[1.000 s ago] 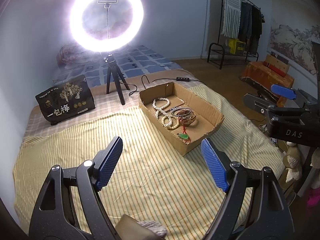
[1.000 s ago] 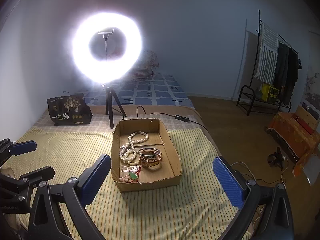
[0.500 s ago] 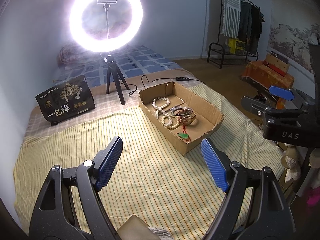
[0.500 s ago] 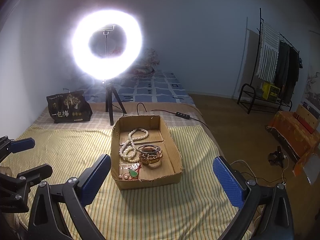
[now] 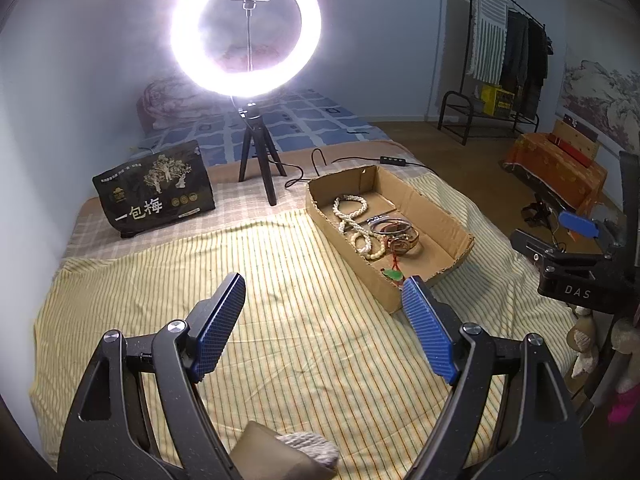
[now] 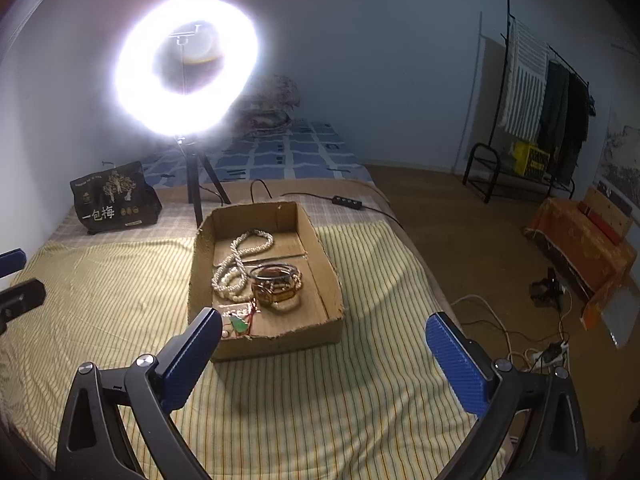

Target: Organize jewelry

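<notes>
While both tools hover over it, the bed (image 6: 100, 292) with its yellow striped sheet (image 5: 280, 320) fills most of each view. Ring light (image 5: 246, 26) on a small tripod (image 5: 256, 164) stands far ahead of the left hand-held gripper (image 5: 324, 320), glare heavy. Black printed bag (image 5: 156, 192) sits ahead and to the left of that gripper, near the tripod. Clothes rack (image 6: 536, 100) far off ahead-right of the right hand-held gripper (image 6: 324, 344), by the wall.

Cardboard tray (image 6: 324, 276) lies on the sheet directly ahead of the right hand-held gripper, its near wall just beyond the left blue pad (image 6: 188, 364); from the left gripper it lies ahead and to the right, near corner just past the right fingertip. Cable with inline switch (image 6: 346, 202) runs behind the tray.

Inside the tray: white bead necklace (image 6: 240, 264) looped toward the far-left part, stack of bangles (image 6: 278, 284) in the middle beside it and touching or overlapping the beads, cannot tell which. Small green pendant on red cord (image 6: 239, 326) at the near-left corner, with a few tiny pale pieces next to it, too small to identify.

Left hand-held gripper: fingers wide apart, nothing between them, only sheet below. Right hand-held gripper: fingers also spread wide, empty, clear of the tray.
</notes>
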`<state>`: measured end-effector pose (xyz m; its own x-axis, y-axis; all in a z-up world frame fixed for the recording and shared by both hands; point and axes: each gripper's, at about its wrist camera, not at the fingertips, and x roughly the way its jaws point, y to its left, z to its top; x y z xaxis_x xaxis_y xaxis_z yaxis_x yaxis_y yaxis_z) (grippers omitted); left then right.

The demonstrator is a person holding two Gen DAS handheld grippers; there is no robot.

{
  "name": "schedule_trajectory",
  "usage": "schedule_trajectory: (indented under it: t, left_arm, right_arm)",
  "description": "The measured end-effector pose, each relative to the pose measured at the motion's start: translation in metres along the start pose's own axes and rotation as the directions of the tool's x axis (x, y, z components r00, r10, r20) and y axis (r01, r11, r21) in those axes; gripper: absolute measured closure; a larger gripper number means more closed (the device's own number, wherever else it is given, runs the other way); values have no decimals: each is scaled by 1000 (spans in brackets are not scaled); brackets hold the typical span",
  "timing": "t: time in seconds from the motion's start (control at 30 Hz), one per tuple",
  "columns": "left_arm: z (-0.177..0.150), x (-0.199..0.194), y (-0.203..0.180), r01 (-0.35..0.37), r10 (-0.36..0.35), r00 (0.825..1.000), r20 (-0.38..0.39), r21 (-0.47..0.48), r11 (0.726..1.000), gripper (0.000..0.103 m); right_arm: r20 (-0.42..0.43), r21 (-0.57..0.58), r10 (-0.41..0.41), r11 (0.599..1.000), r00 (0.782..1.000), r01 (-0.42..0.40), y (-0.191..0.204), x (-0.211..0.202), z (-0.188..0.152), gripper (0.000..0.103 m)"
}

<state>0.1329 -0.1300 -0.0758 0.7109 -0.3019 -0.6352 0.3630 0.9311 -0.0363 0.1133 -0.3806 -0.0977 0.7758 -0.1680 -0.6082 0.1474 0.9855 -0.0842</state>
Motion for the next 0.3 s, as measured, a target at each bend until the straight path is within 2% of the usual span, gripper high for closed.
schedule_trajectory:
  t: [0.13, 0.3]
  left_arm:
    - [1, -1, 0, 19, -19, 1000, 1, -6, 1000, 20]
    - [-1, -4, -6, -9, 8, 1000, 21, 17, 1000, 20]
  right_arm:
    - [-3, -4, -9, 1000, 1000, 9, -3, 0, -2, 0]
    - [-4, -7, -7, 1000, 1000, 7, -2, 0, -2, 0]
